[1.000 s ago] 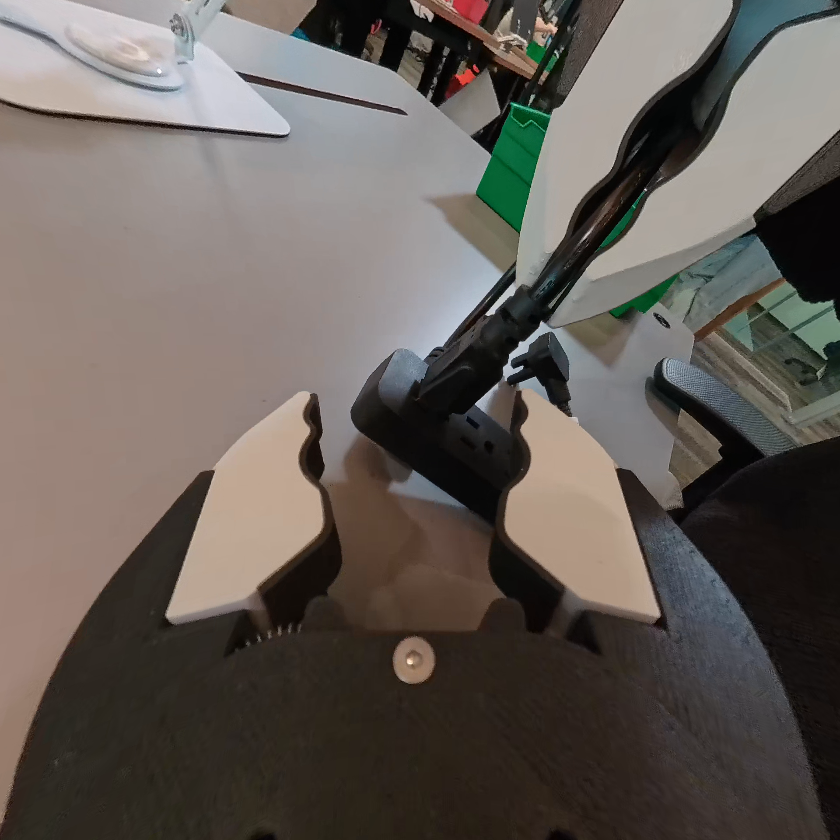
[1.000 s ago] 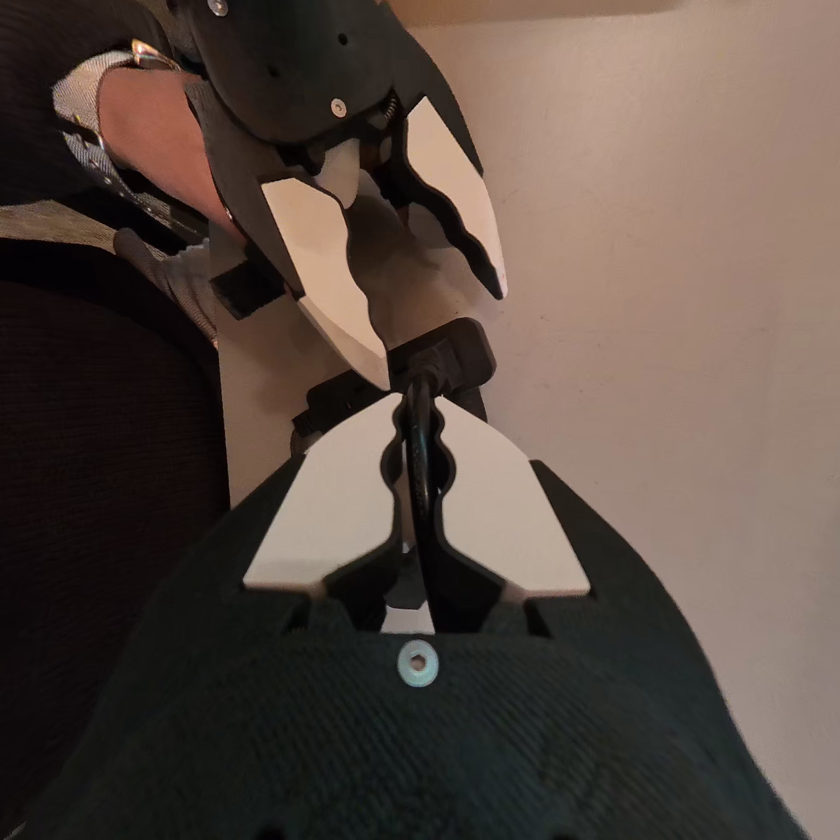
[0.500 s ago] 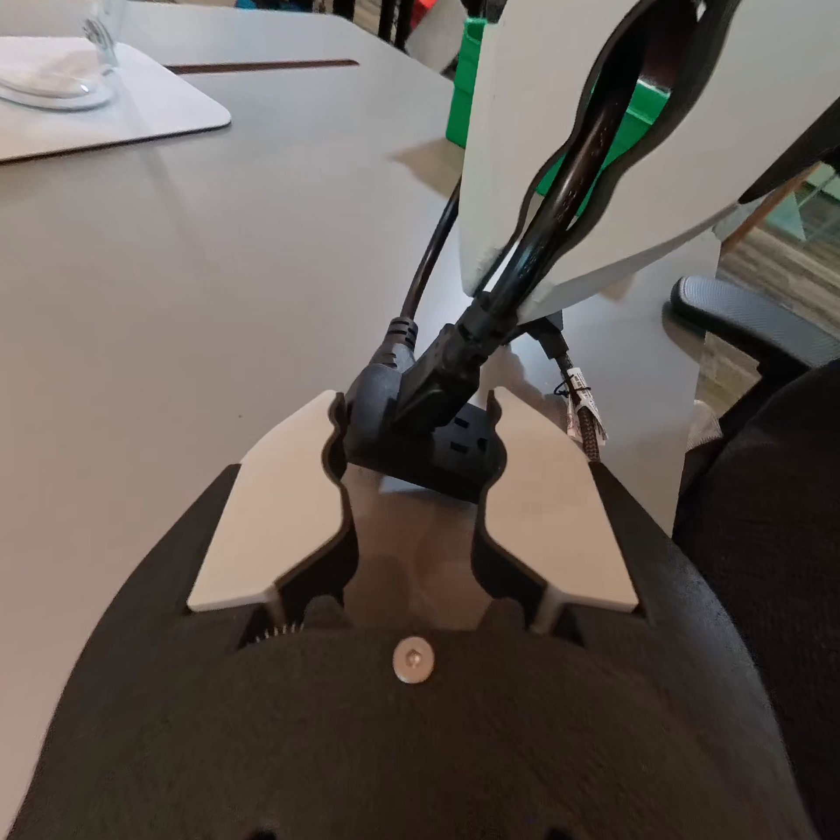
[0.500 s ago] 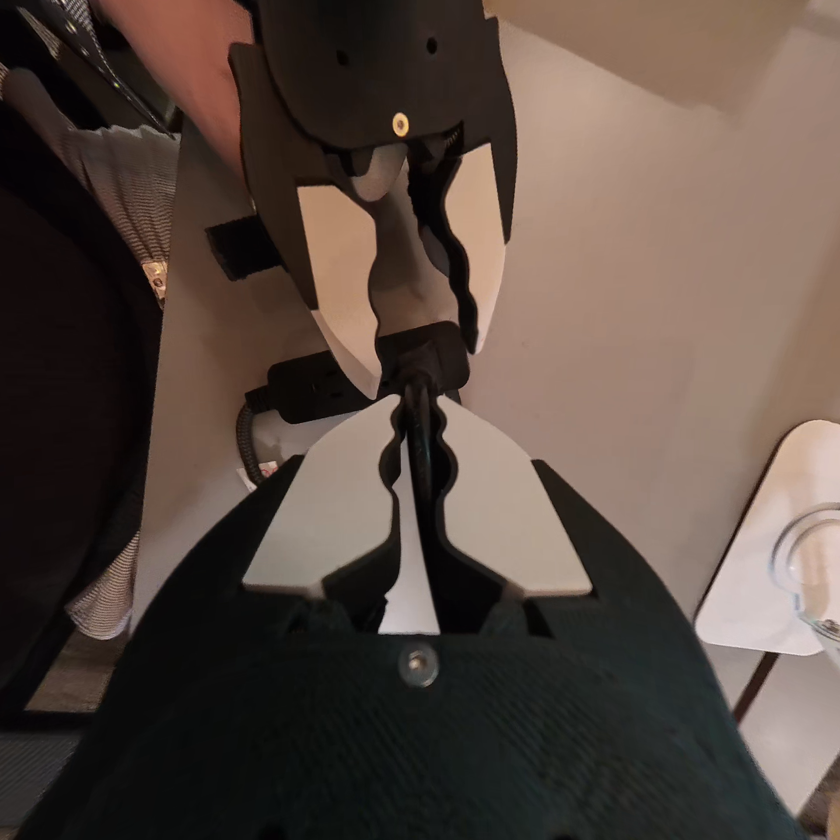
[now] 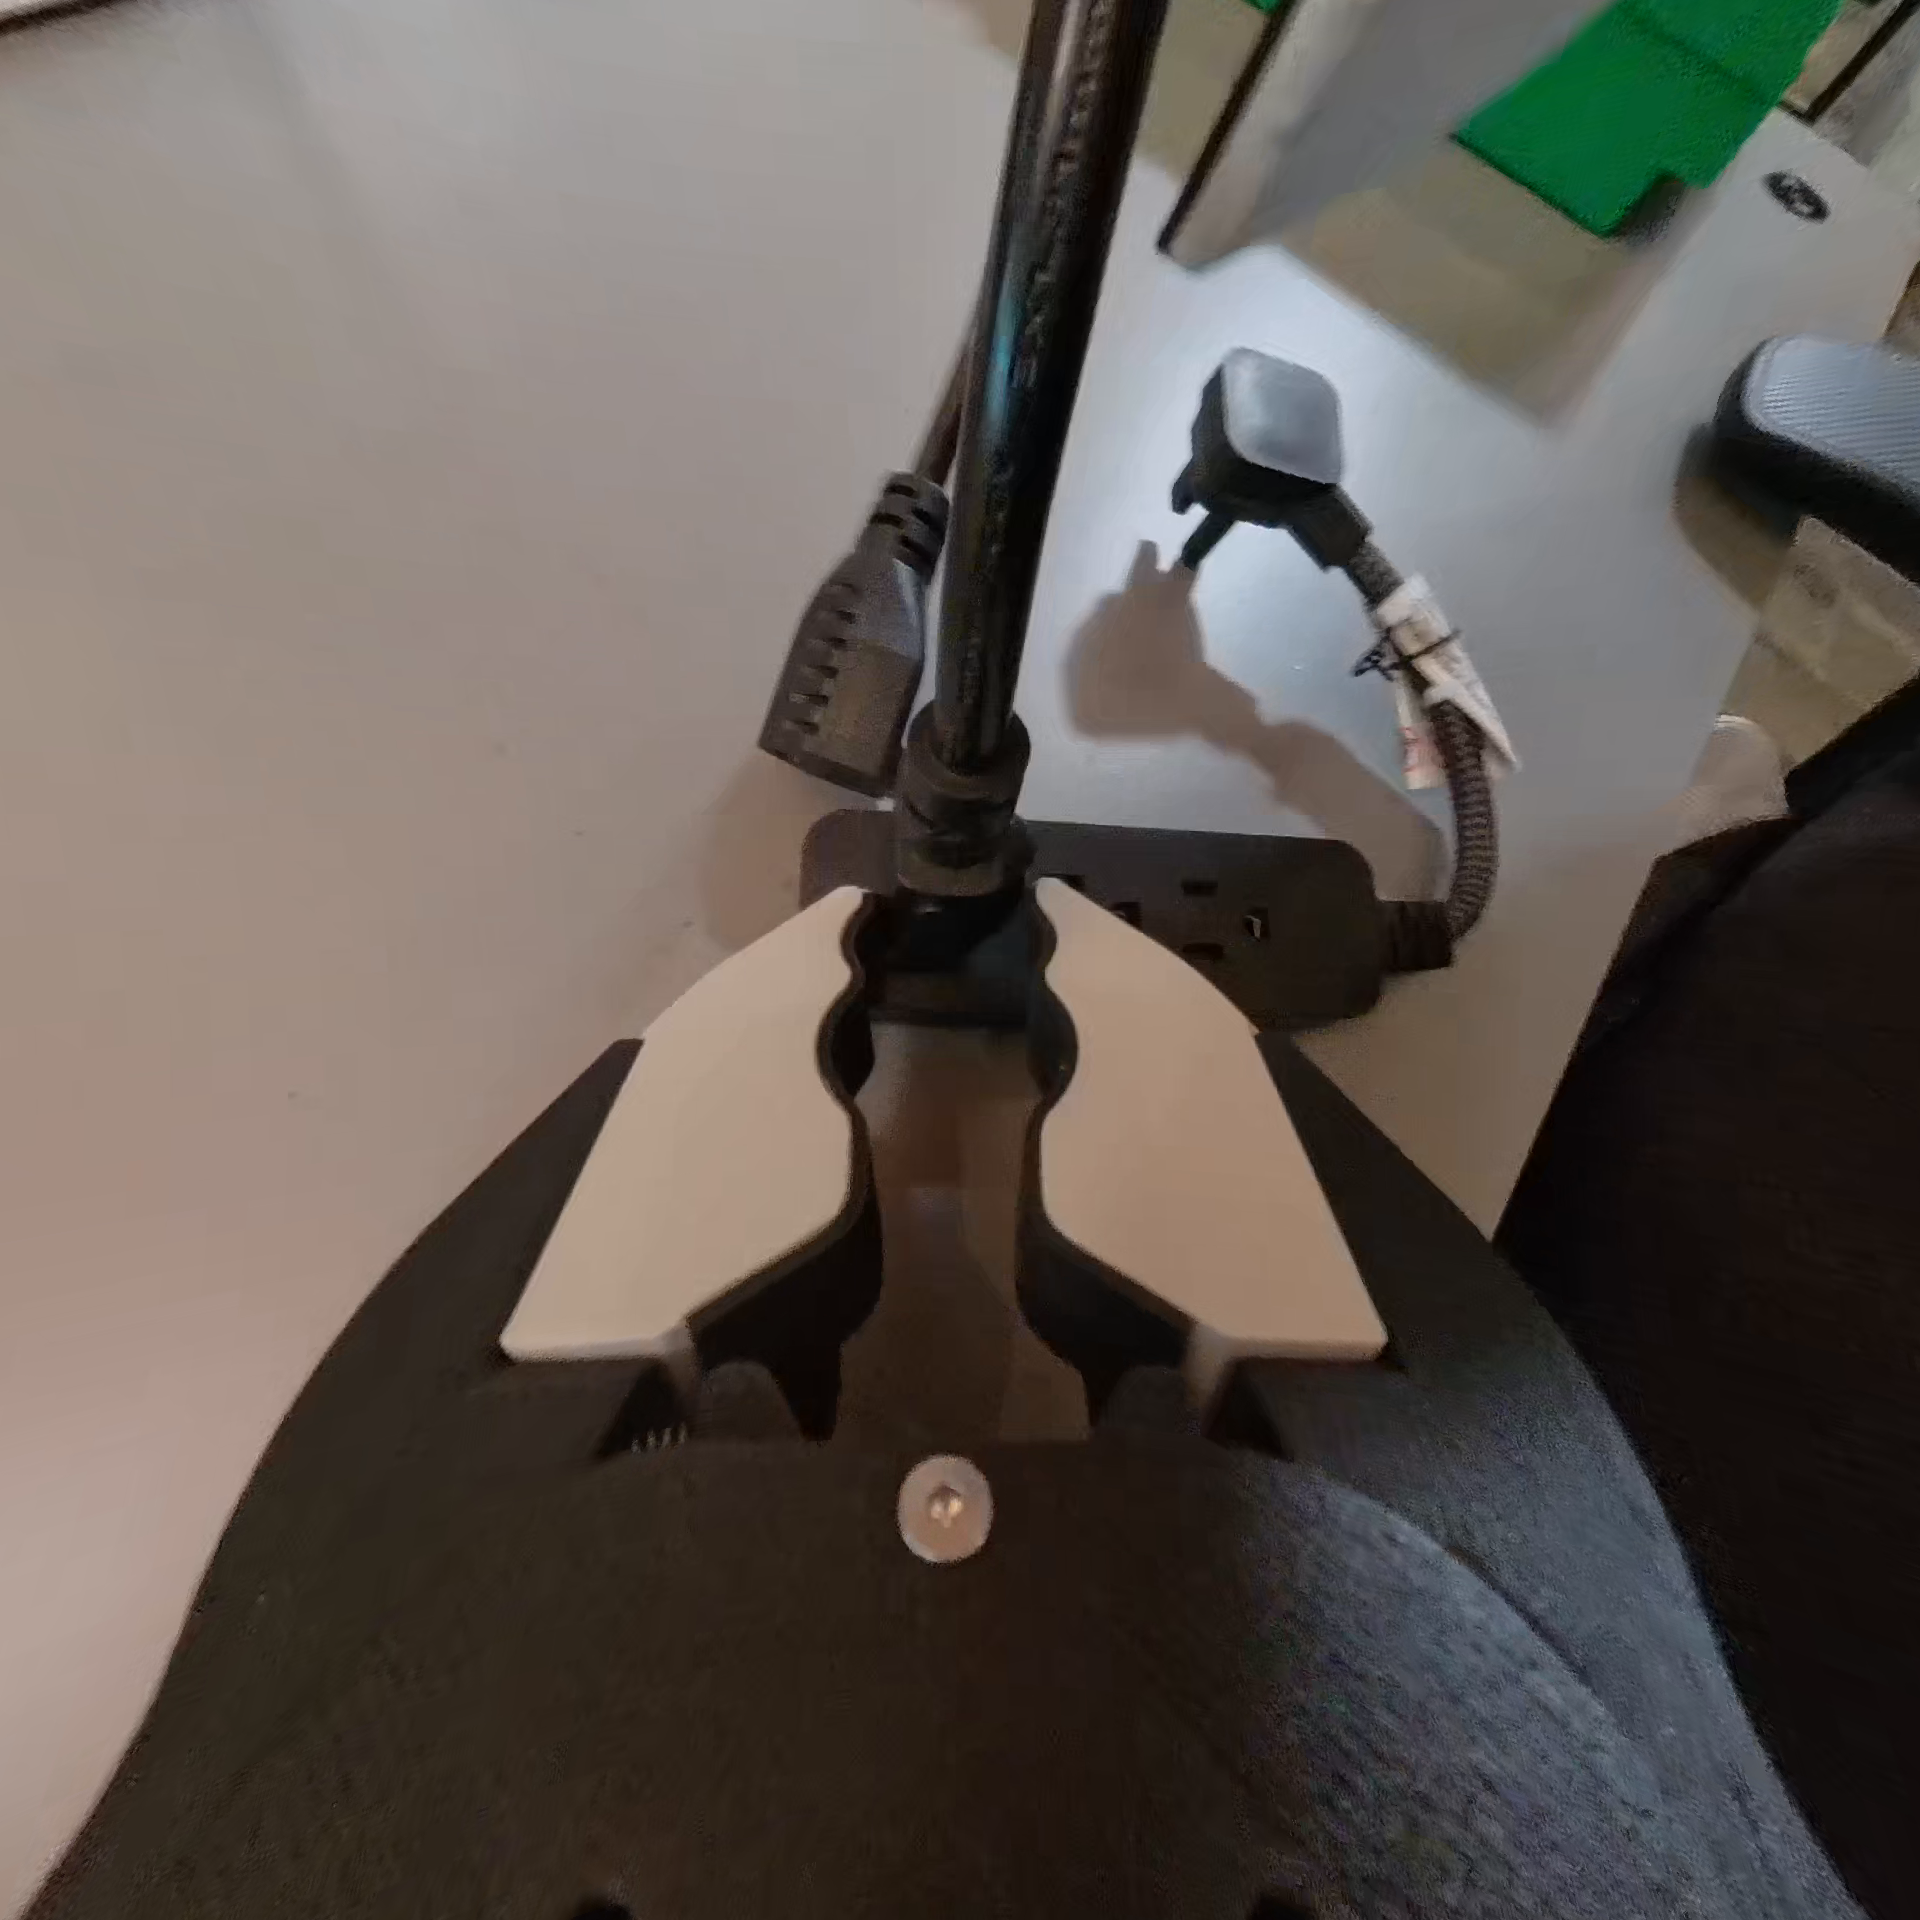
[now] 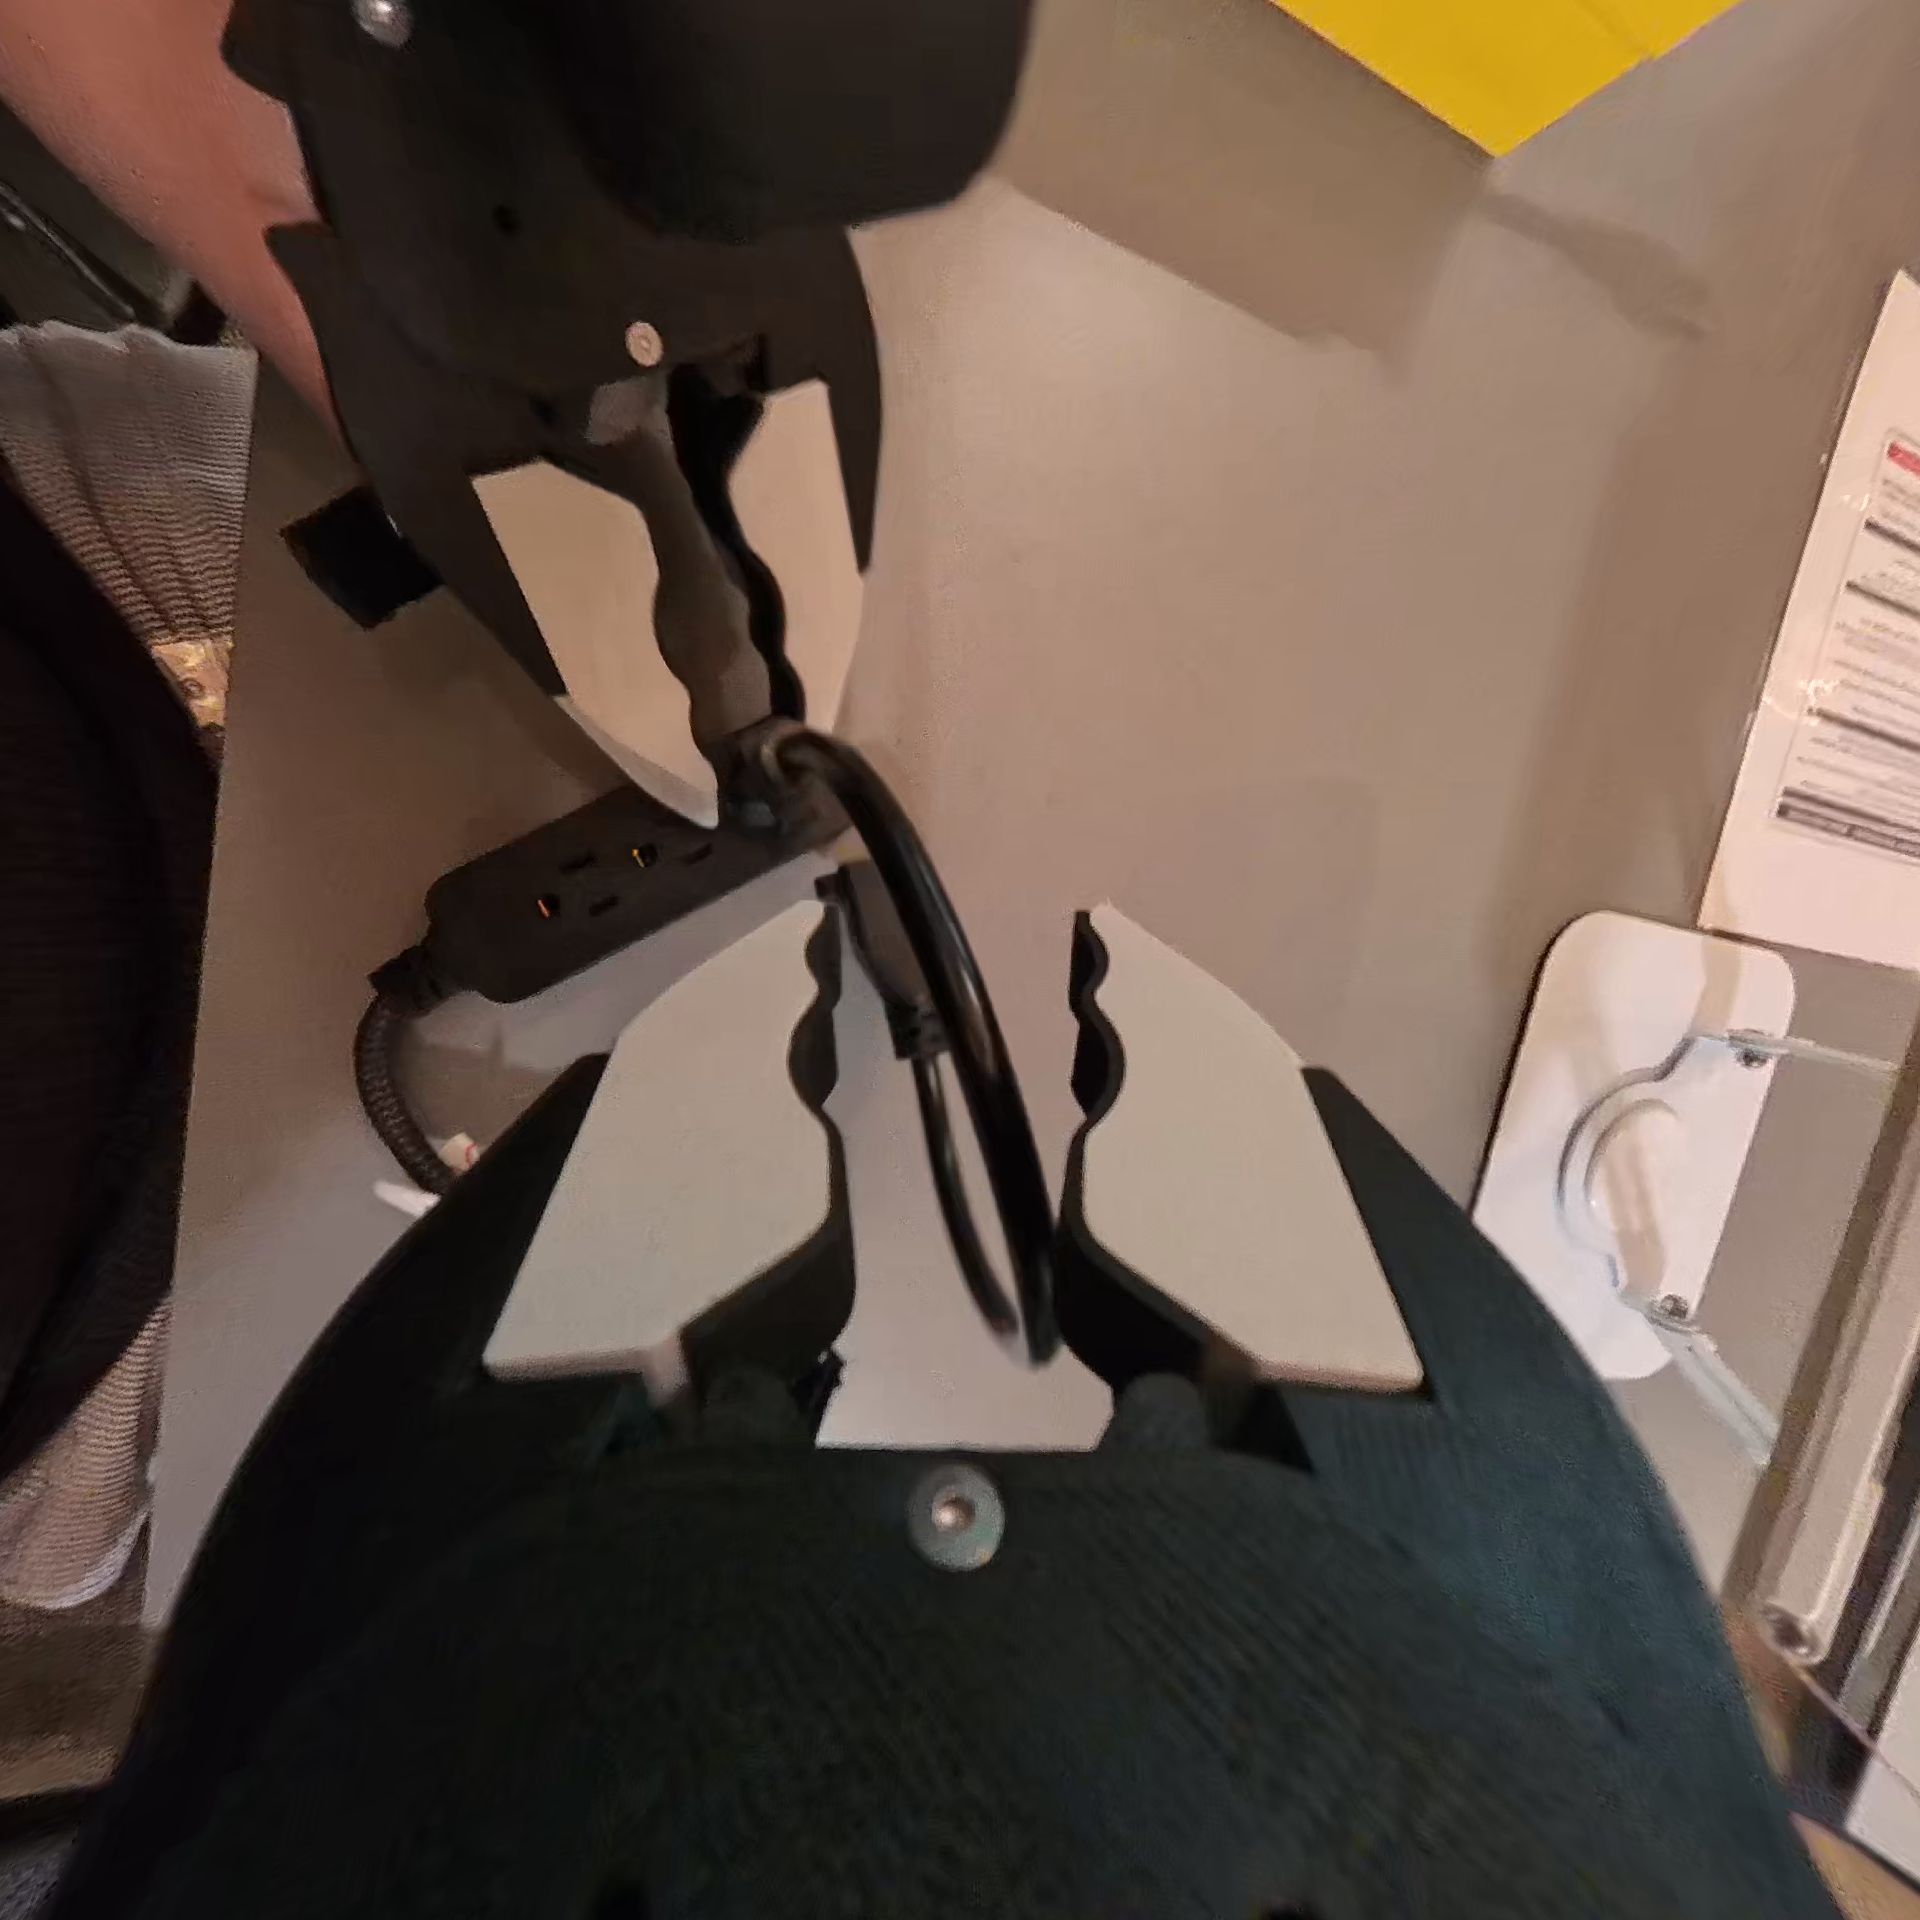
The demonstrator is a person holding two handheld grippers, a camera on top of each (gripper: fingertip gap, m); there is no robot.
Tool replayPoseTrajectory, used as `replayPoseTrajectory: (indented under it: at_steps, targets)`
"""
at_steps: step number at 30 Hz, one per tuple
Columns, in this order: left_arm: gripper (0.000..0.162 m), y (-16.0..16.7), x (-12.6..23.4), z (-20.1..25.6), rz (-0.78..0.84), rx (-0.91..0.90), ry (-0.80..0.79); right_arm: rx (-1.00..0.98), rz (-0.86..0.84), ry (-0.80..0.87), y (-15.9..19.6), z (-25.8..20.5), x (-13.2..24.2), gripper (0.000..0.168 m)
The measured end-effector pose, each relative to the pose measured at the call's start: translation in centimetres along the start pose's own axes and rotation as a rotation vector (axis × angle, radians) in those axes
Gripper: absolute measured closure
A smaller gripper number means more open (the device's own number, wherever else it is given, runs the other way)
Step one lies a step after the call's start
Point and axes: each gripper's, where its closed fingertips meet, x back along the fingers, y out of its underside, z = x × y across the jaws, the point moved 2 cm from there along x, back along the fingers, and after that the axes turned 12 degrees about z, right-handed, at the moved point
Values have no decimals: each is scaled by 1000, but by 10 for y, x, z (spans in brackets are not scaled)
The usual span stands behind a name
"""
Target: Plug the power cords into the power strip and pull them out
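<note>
Currently, a plug (image 5: 951, 925) is clamped by the left gripper (image 5: 951, 935) at the power strip (image 5: 1195, 925).
The right gripper (image 6: 951, 977) is held released, its jaws apart around the black cord (image 6: 966, 1018); the strip lies on the tabletop (image 5: 416, 520).

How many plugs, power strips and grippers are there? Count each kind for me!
Plugs: 3 (held plug, loose plug on the table, flat plug on the strip's own braided cord)
Power strips: 1 (black power strip)
Grippers: 2 (left gripper, right gripper)
Total: 6
</note>
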Motion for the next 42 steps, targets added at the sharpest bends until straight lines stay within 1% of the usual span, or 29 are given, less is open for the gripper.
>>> replayPoseTrajectory:
  at_steps: [4, 8, 9, 11, 15, 17, 20, 22, 24, 26, 28, 29, 30, 31, 34, 37, 42]
  targets:
    - [135, -1, 4, 1, 33, 57, 21, -64, -7, -8, 18, -1, 5, 121]
    - [136, -1, 6, 0, 62, 189, 86, -162, -8, -53, 34, -6, 0, 120]
    - [136, 0, 6, 0, 58, 208, 96, -179, -20, -69, 39, -8, -2, 122]
    - [137, 1, 6, 0, 55, 215, 103, -176, -62, -68, 50, -7, -7, 131]
    - [138, 2, 3, 4, 49, 200, 119, -87, -133, -20, 62, 0, -7, 150]
    - [138, 1, 2, 4, 58, 222, 127, 7, -204, 48, 66, 7, -3, 159]
    - [139, 0, 1, 4, 69, 234, 133, 241, -331, 221, 67, 24, 5, 161]
    - [139, 0, 0, 6, 64, 228, 138, 348, -355, 287, 62, 29, 8, 161]
    - [139, 0, 0, 8, 65, 229, 139, 334, -341, 291, 60, 28, 7, 161]
    - [138, 0, 0, 6, 65, 230, 126, 262, -334, 274, 65, 27, 8, 161]
    - [139, 0, 0, 3, 68, 235, 106, 226, -343, 283, 72, 30, 14, 158]
    - [140, -1, 1, 3, 74, 239, 106, 206, -348, 280, 75, 31, 17, 148]
    - [142, -2, 2, 2, 81, 248, 107, 178, -350, 273, 78, 30, 19, 145]
    - [148, -2, 3, 0, 80, 256, 99, 162, -349, 280, 81, 30, 21, 145]
    - [149, -2, 3, 1, 92, 280, 124, 225, -358, 343, 81, 34, 27, 149]
    - [150, 0, 1, 4, 72, 265, 131, 335, -372, 399, 73, 35, 30, 151]
    - [149, 3, 0, 5, 53, 260, 127, 451, -388, 465, 58, 38, 32, 153]
